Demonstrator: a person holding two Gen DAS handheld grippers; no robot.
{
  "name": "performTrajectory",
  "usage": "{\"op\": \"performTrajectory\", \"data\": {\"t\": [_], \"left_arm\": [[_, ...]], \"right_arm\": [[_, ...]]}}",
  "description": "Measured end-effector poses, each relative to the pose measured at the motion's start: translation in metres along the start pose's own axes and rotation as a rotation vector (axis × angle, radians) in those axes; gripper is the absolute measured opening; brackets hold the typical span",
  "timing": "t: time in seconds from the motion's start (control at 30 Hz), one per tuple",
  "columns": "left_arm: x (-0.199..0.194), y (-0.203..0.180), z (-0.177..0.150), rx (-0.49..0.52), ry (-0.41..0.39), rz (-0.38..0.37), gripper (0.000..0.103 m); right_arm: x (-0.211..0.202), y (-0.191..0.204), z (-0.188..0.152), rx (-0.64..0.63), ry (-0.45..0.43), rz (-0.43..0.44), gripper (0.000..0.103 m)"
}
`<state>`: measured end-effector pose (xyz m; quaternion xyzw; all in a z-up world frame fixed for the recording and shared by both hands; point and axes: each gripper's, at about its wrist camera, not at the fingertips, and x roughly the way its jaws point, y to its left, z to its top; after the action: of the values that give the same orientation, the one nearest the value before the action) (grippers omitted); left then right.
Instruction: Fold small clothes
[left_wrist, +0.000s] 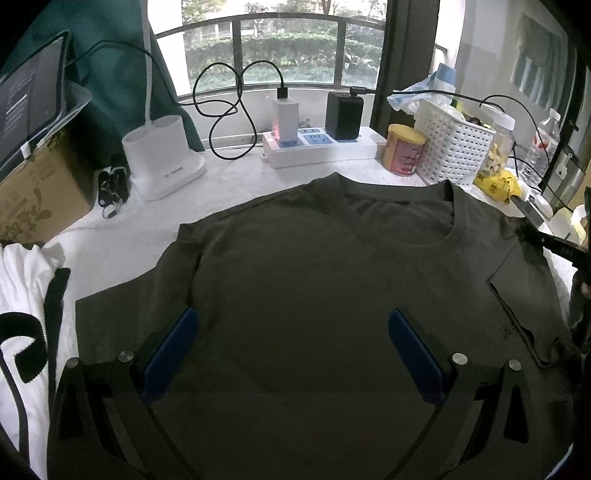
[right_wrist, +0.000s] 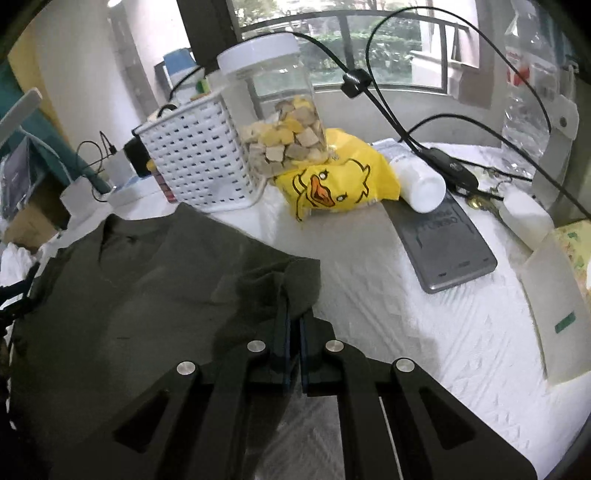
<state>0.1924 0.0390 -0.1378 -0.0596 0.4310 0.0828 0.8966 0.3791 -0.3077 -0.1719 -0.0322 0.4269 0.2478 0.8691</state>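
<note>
A dark olive T-shirt (left_wrist: 303, 280) lies flat, front up, on the white cloth-covered table, collar toward the window. My left gripper (left_wrist: 291, 332) is open and empty, its blue pads spread wide just above the shirt's chest. In the right wrist view the same shirt (right_wrist: 122, 295) fills the left side. My right gripper (right_wrist: 293, 317) is shut on the shirt's right sleeve (right_wrist: 273, 284), which is folded in over the body. The right gripper also shows at the right edge of the left wrist view (left_wrist: 554, 240).
At the back stand a white basket (left_wrist: 450, 147), a yellow-lidded can (left_wrist: 404, 149), a power strip (left_wrist: 321, 146), a white lamp base (left_wrist: 162, 160) and a cardboard box (left_wrist: 33, 188). A white garment (left_wrist: 22, 295) lies left. A yellow duck bag (right_wrist: 332, 181), a jar (right_wrist: 280, 110) and a grey device (right_wrist: 447, 240) sit right.
</note>
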Motion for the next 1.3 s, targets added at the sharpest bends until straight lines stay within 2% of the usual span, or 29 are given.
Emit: {"op": "performTrajectory", "data": {"t": [0.03,0.1,0.13,0.17,0.4,0.57,0.73,0.93,1.1,1.3], "left_arm": [[-0.001,0.001,0.000,-0.002,-0.002,-0.001,0.101],[-0.003,0.002,-0.001,-0.005,-0.006,-0.002,0.101],[-0.004,0.003,-0.001,-0.006,-0.008,-0.002,0.101],[-0.005,0.003,-0.002,-0.008,-0.009,-0.004,0.101],[-0.014,0.007,-0.006,-0.013,-0.025,-0.031,0.101],[-0.025,0.013,-0.015,-0.025,-0.037,-0.043,0.101],[-0.036,0.018,-0.027,-0.034,-0.051,-0.062,0.101],[-0.051,0.027,-0.044,-0.035,-0.067,-0.074,0.101],[-0.063,0.042,-0.057,-0.049,-0.084,-0.088,0.101],[-0.069,0.066,-0.069,-0.064,-0.090,-0.076,0.101]], "right_arm": [[-0.002,0.003,0.001,-0.006,-0.006,-0.003,0.006],[-0.012,0.007,-0.001,-0.017,-0.027,-0.021,0.019],[-0.019,0.009,-0.003,-0.028,-0.038,-0.030,0.038],[-0.026,0.012,-0.006,-0.043,-0.046,-0.033,0.050],[-0.063,0.024,-0.032,-0.071,-0.039,-0.072,0.051],[-0.085,0.040,-0.057,0.005,0.024,0.017,0.051],[-0.091,0.066,-0.082,0.025,0.073,0.100,0.051],[-0.083,0.086,-0.109,0.056,0.147,0.135,0.051],[-0.088,0.102,-0.122,0.050,0.152,0.123,0.051],[-0.099,0.126,-0.130,0.001,0.141,0.062,0.051]]}}
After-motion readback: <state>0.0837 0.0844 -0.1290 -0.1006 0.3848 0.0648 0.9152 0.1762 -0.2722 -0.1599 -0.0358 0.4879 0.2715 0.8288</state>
